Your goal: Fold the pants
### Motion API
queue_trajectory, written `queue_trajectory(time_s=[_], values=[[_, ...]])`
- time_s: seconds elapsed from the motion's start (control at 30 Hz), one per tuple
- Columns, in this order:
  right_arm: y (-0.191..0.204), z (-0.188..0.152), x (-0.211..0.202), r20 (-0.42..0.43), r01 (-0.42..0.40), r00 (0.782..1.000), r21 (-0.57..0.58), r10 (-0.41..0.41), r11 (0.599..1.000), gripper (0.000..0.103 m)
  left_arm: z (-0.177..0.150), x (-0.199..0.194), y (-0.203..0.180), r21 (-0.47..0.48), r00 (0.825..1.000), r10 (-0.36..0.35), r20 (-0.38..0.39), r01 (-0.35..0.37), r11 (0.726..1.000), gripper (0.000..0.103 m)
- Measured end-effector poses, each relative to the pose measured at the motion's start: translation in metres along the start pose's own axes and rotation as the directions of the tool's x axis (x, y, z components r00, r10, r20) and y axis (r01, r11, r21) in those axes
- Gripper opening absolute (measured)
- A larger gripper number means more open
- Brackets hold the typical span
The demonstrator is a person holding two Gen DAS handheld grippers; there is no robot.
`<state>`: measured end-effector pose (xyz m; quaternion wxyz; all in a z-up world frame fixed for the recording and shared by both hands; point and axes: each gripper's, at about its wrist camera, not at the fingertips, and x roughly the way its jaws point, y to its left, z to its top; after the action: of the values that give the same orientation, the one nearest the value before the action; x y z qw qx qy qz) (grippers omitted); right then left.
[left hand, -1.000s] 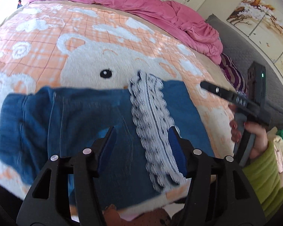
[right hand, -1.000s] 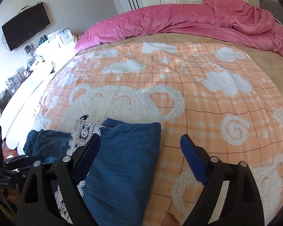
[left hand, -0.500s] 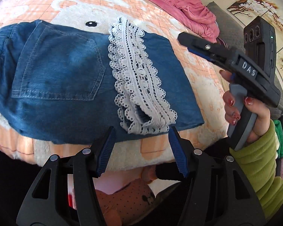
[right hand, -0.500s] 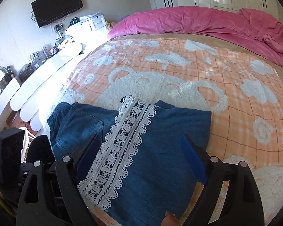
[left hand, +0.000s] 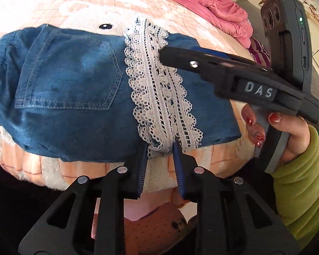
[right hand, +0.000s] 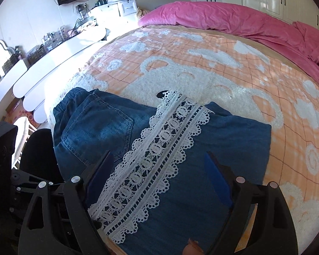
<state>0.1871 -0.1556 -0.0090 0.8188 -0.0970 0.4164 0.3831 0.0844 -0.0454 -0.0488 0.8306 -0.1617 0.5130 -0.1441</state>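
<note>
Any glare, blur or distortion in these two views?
Left wrist: sharp, strong fisheye bulge; pants evenly lit, bed's far side washed out. Right wrist: white desk blown out by sunlight, lace trim crisp, dappled light on the orange blanket.

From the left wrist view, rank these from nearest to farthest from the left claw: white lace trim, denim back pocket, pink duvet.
1. White lace trim: its near end sits between the left claw's fingers.
2. Denim back pocket: to the left, on the folded blue pants.
3. Pink duvet: bunched at the bed's far edge, upper right.
</note>
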Motion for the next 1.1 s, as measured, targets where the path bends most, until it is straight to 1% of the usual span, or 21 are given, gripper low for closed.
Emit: queue_trajectory(time_s=[0.03, 0.13, 0.23, 0.27, 0.33, 0.43, 0.53, 0.67, 0.73, 0.8, 0.87, 0.93, 1.03, 1.1], values=[[0.000, -0.001, 0.004, -0.012, 0.010, 1.000, -0.002, -0.010, 1.000, 0.078, 0.001, 0.001, 0.001, -0.003, 1.000, 0.001, -0.002, -0.001, 1.000, 0.019], [-0.004, -0.013, 0.031, -0.128, 0.045, 0.991, 0.000, -0.045, 0.999, 0.075, 0.001, 0.003, 0.000, 0.001, 1.000, 0.003, -0.008, -0.003, 1.000, 0.022], [-0.008, -0.017, 0.035, -0.131, 0.030, 0.991, 0.008, -0.029, 1.000, 0.075, -0.001, 0.003, -0.005, 0.017, 1.000, 0.010, -0.021, -0.010, 1.000, 0.025], [-0.009, -0.015, 0.033, -0.127, 0.023, 0.992, 0.021, -0.020, 1.000, 0.075, -0.001, 0.001, -0.007, 0.021, 1.000, 0.013, -0.020, -0.012, 1.000, 0.029], [-0.012, -0.013, 0.025, -0.104, 0.003, 0.995, 0.049, 0.002, 0.999, 0.075, -0.003, -0.003, -0.008, 0.031, 1.000, 0.015, -0.014, -0.014, 0.999, 0.037], [-0.013, -0.008, 0.008, -0.051, -0.015, 0.999, 0.073, 0.019, 0.997, 0.077, -0.007, -0.016, -0.008, 0.044, 0.999, 0.041, 0.016, -0.042, 0.998, 0.038], [-0.015, -0.002, -0.005, 0.005, -0.017, 1.000, 0.083, 0.016, 0.996, 0.077, -0.007, -0.031, -0.001, 0.033, 0.996, 0.067, 0.055, -0.069, 0.997, 0.041], [-0.016, 0.003, -0.020, 0.069, -0.036, 0.997, 0.092, 0.030, 0.995, 0.077, -0.008, -0.053, 0.009, 0.018, 0.982, 0.140, 0.125, -0.143, 0.990, 0.049], [-0.015, 0.004, -0.025, 0.095, -0.048, 0.995, 0.093, 0.039, 0.995, 0.077, -0.008, -0.062, 0.014, 0.015, 0.975, 0.163, 0.149, -0.167, 0.986, 0.051], [-0.013, 0.006, -0.030, 0.122, -0.051, 0.992, 0.091, 0.039, 0.995, 0.077, -0.006, -0.069, 0.020, 0.012, 0.968, 0.181, 0.171, -0.186, 0.982, 0.053], [-0.011, 0.007, -0.034, 0.141, -0.051, 0.989, 0.084, 0.039, 0.995, 0.082, -0.005, -0.074, 0.027, 0.006, 0.961, 0.200, 0.191, -0.205, 0.979, 0.058], [-0.008, 0.008, -0.038, 0.166, -0.054, 0.985, 0.077, 0.041, 0.996, 0.084, -0.004, -0.079, 0.034, -0.003, 0.954, 0.217, 0.209, -0.221, 0.975, 0.059], [-0.003, 0.010, -0.040, 0.190, -0.063, 0.980, 0.059, 0.051, 0.996, 0.086, 0.000, -0.085, 0.044, -0.018, 0.945, 0.231, 0.230, -0.233, 0.972, 0.064], [0.002, 0.010, -0.040, 0.196, -0.047, 0.980, 0.027, 0.040, 0.999, 0.086, 0.001, -0.088, 0.050, -0.029, 0.940, 0.237, 0.243, -0.238, 0.971, 0.065]])
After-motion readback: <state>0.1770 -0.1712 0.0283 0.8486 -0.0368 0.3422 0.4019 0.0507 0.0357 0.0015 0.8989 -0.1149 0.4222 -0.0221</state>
